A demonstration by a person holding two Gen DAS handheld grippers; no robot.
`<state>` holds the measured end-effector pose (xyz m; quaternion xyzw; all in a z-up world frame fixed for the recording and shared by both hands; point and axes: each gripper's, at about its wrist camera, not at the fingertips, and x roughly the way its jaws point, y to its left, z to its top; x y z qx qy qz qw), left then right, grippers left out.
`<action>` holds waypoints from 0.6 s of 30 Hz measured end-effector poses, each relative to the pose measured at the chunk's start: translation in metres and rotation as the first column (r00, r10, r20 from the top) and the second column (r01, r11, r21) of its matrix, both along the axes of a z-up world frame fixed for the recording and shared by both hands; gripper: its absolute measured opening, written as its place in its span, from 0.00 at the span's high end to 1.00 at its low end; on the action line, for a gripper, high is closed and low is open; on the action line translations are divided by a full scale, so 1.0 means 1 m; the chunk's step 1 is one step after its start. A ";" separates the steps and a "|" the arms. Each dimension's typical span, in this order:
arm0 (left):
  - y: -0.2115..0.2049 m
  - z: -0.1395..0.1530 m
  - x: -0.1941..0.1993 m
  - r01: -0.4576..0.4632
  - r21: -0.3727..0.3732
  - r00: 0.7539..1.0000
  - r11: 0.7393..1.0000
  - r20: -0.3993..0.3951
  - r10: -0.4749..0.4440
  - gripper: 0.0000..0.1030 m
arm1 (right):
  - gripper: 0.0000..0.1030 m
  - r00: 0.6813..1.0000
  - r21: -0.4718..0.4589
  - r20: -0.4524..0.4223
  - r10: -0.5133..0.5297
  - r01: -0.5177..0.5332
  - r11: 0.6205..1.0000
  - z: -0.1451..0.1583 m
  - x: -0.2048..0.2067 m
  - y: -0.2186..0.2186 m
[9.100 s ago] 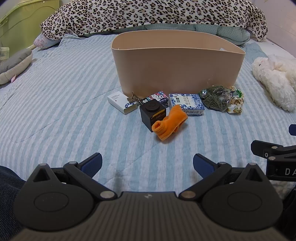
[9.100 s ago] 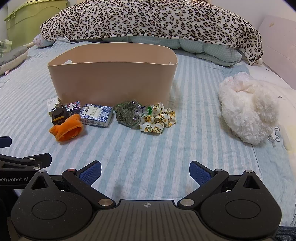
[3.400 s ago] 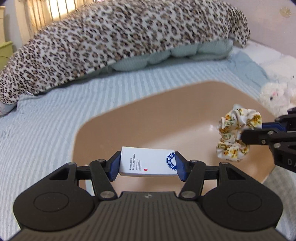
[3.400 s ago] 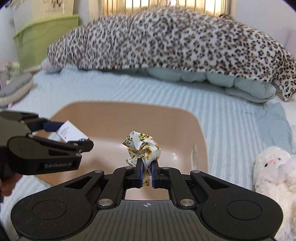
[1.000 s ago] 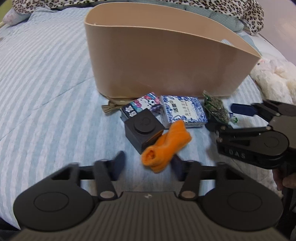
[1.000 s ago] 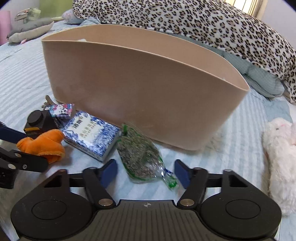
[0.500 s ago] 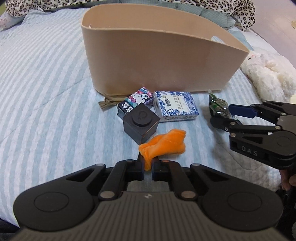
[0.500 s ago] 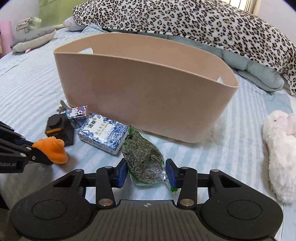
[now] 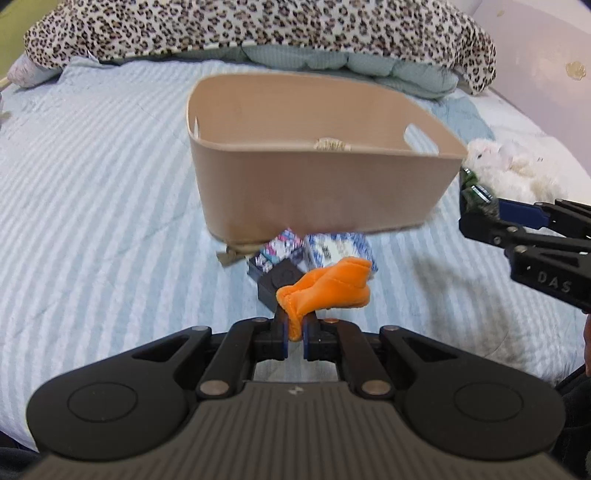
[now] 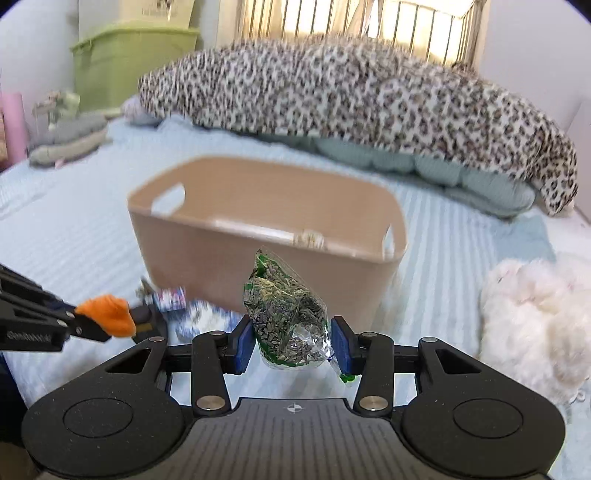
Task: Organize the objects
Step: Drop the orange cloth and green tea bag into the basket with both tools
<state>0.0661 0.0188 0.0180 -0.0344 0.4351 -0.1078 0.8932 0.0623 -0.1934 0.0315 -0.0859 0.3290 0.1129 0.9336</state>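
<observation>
Orange sock (image 9: 327, 286) and green packet (image 10: 286, 317) lifted off striped bedspread (image 9: 92, 192).

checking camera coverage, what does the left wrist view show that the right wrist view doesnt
Only the left wrist view: the left gripper close up, jaws shut on the orange sock.
Only the right wrist view: the right gripper close up, jaws shut on the bag of dried herbs, plus a green storage box.
Both: the beige basket, leopard blanket, white plush toy and small boxes on the striped bed.
</observation>
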 end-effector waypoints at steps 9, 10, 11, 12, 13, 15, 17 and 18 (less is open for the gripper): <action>-0.003 0.053 0.010 -0.008 0.025 0.989 1.000 0.148 0.004 0.93 | 0.60 0.989 0.059 0.145 -0.040 0.031 0.998 0.048 0.006 -0.013; -0.005 0.058 0.014 -0.009 0.030 0.987 0.999 0.161 0.004 0.93 | 0.60 0.986 0.065 0.157 -0.046 0.037 0.997 0.053 0.009 -0.014; -0.006 0.063 0.018 -0.011 0.036 0.985 0.999 0.175 0.005 0.93 | 0.60 0.985 0.070 0.167 -0.052 0.041 0.997 0.057 0.013 -0.016; -0.007 0.070 0.023 -0.012 0.041 0.982 0.999 0.191 0.004 0.93 | 0.60 0.983 0.073 0.176 -0.057 0.044 0.996 0.061 0.017 -0.017; -0.008 0.075 0.029 -0.014 0.047 0.978 0.999 0.211 0.004 0.93 | 0.60 0.981 0.076 0.184 -0.059 0.046 0.996 0.064 0.022 -0.017; -0.010 0.084 0.041 -0.019 0.060 0.970 0.998 0.242 0.004 0.93 | 0.60 0.977 0.075 0.203 -0.063 0.049 0.996 0.070 0.032 -0.017; -0.011 0.089 0.057 -0.012 0.074 0.967 0.997 0.255 -0.007 0.92 | 0.60 0.974 0.077 0.216 -0.068 0.052 0.996 0.073 0.043 -0.015; -0.012 0.090 0.067 -0.013 0.081 0.967 0.997 0.253 -0.008 0.92 | 0.60 0.973 0.079 0.220 -0.069 0.053 0.995 0.074 0.049 -0.014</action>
